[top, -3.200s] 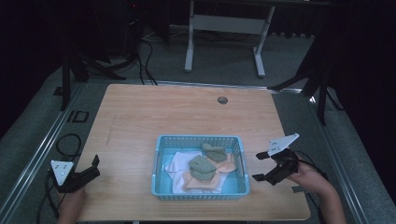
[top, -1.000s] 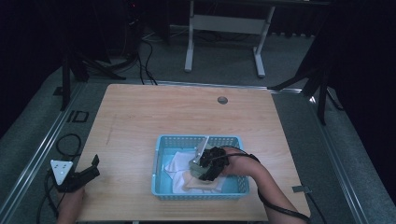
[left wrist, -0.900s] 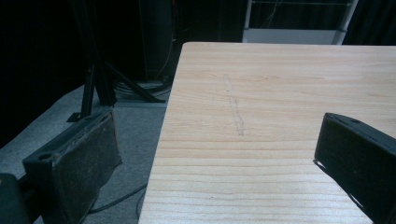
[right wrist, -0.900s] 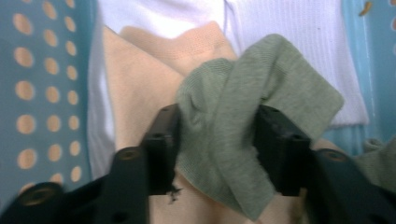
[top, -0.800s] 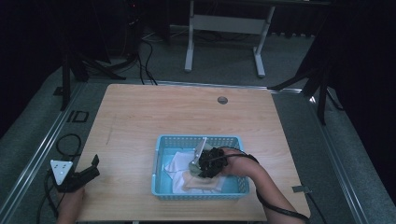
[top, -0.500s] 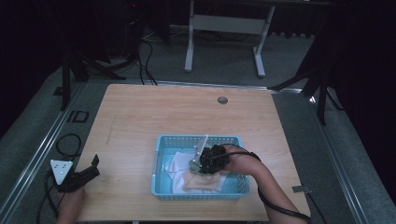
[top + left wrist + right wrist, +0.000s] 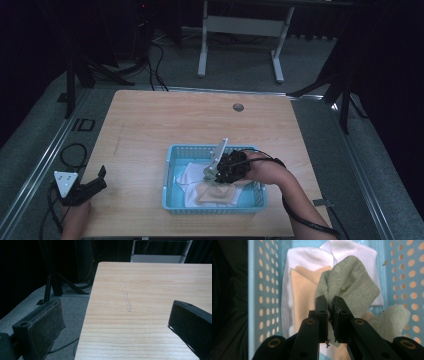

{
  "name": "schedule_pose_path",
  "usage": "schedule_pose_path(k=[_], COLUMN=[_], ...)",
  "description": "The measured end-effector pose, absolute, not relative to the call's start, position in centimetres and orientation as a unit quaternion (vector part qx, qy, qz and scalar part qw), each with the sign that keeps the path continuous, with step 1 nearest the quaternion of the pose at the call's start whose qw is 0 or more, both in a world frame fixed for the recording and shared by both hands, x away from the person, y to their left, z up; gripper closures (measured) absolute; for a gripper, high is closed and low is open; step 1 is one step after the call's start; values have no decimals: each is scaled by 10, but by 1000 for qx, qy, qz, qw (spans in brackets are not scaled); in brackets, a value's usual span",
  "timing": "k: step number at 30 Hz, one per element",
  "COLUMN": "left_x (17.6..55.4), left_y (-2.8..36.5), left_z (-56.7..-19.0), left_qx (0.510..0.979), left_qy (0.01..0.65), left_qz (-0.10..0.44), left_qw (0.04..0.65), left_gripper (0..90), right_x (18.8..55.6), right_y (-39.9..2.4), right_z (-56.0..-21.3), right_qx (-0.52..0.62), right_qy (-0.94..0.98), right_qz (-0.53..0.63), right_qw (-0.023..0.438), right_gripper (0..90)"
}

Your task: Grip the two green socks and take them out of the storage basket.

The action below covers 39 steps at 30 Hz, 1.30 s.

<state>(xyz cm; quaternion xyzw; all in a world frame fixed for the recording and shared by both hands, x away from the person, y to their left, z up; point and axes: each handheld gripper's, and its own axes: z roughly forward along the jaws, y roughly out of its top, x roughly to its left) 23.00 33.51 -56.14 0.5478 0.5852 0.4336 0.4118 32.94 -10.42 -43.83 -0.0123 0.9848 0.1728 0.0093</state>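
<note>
Since the frame taken a few seconds back, the right gripper [image 7: 216, 172] has travelled from the table's right edge into the blue basket [image 7: 170, 170], and the green sock seen lying on the pile then is now caught in its jaws. Over the last second its position has changed very little. The left gripper [image 7: 95, 184] has not shifted from its station at the table's near left corner.

Right gripper: jaws pressed together on a fold of the grey-green sock [image 7: 352, 285]. In the right gripper view the sock bunches directly ahead of the jaw tips and spreads forward and to their right. Beneath it lie a peach cloth [image 7: 303, 295], ahead and left of the jaws, and a white ribbed cloth [image 7: 364, 260] further ahead. A second grey-green piece [image 7: 395, 320] sits to the right of the jaws, against the perforated basket wall [image 7: 409, 277].

Left gripper: jaws standing wide apart with nothing between them. In the left gripper view, bare wooden table [image 7: 150, 302] lies ahead of it, its left jaw hanging past the table edge over grey floor [image 7: 72, 312]. The person's hand [image 7: 75, 220] grips it from behind.

The person's right forearm [image 7: 285, 185] reaches across the basket's right rim.
</note>
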Motion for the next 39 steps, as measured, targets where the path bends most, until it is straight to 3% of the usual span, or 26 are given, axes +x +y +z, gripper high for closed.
schedule_pose_path(k=[17, 30, 39], left_x=[230, 231, 231], left_y=[335, 335, 334], left_z=[-561, -561, -561], left_qx=[548, 550, 550], left_qy=[585, 585, 586], left_qz=[434, 434, 435], left_qw=[411, 408, 405], left_gripper=[5, 5, 5], right_x=[325, 327, 332], right_y=[-150, -223, -283], right_z=[-380, -381, -402], right_qx=[4, 69, 131], right_qy=[978, 978, 976], right_qz=[203, 187, 162], right_qw=[49, 66, 64], right_gripper=[836, 836, 835])
